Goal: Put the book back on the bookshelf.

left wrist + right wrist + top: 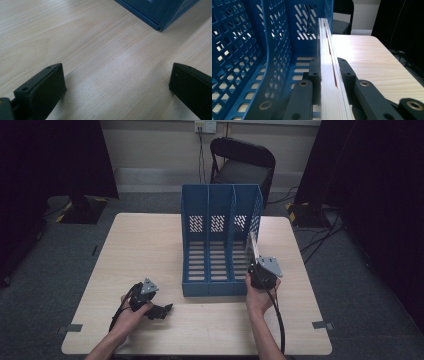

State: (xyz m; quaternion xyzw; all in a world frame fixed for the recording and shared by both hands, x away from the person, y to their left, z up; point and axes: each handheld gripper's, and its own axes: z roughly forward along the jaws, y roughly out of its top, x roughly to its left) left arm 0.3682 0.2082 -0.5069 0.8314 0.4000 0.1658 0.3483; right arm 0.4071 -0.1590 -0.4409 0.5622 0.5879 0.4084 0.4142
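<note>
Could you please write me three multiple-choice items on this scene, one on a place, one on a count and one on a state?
1. Where does the left gripper lie?
A. on the table, left of the rack
B. inside the rack
C. on the chair

2. How many compartments has the blue rack?
A. two
B. three
C. five

3. How is the right gripper?
A. open over the bare table
B. shut on nothing
C. shut on a book

Key: 1 A, the high view shows it on the table near the rack's front left corner. 2 B, two dividers split it into three. 3 C, its jaws clamp the white book, page edges facing the camera, at the rack's right compartment.
</note>
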